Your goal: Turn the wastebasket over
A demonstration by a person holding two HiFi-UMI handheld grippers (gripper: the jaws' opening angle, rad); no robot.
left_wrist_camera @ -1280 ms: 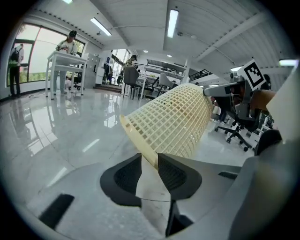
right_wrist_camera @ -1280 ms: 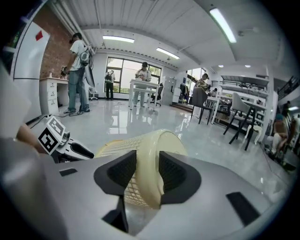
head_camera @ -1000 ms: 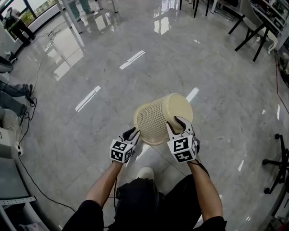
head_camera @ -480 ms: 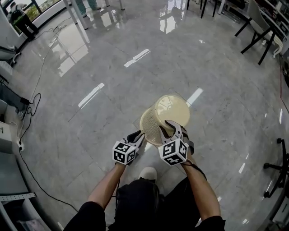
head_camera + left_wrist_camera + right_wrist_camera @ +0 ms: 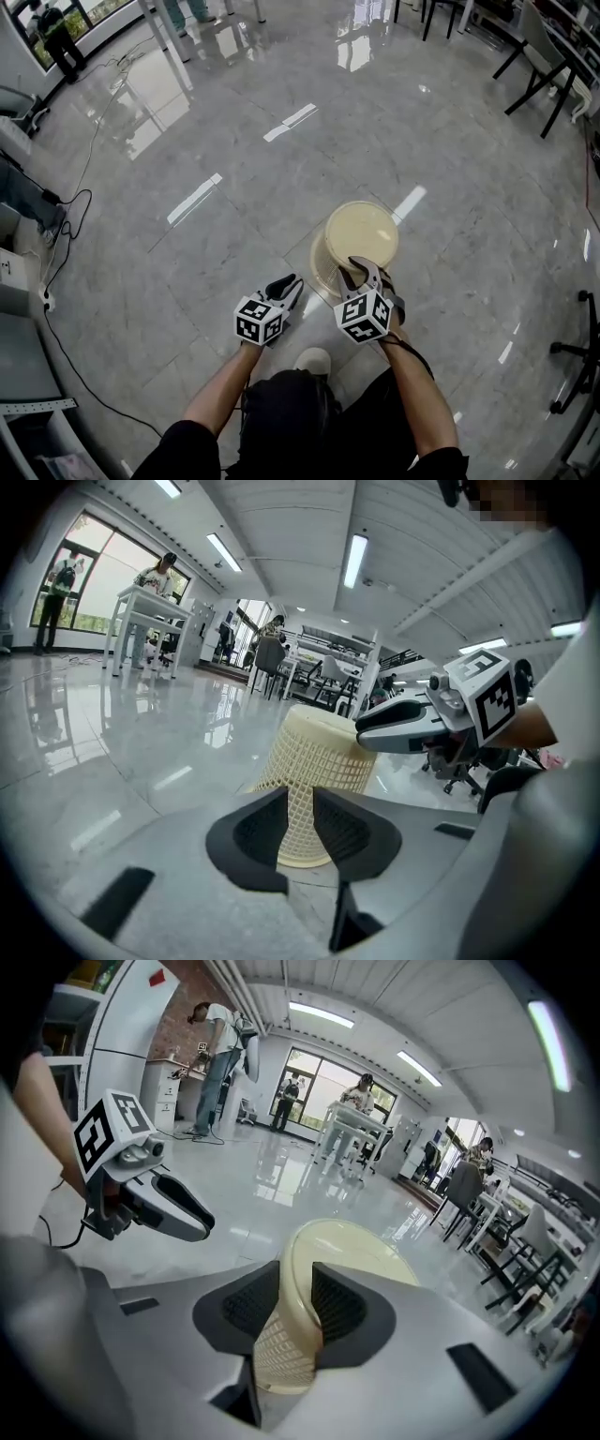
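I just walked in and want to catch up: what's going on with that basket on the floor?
A person holds a gripper in each hand over a cream mesh wastebasket. It stands upside down on the shiny floor, solid bottom facing up. The right gripper has the wastebasket's upper edge between its jaws, which are closing on it. The left gripper is beside the wastebasket and apart from it, its jaws closing with nothing between them.

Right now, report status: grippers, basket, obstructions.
Left gripper closing, empty, beside basket. Right gripper closing on basket's top edge. Basket upside down on floor, nothing blocking.
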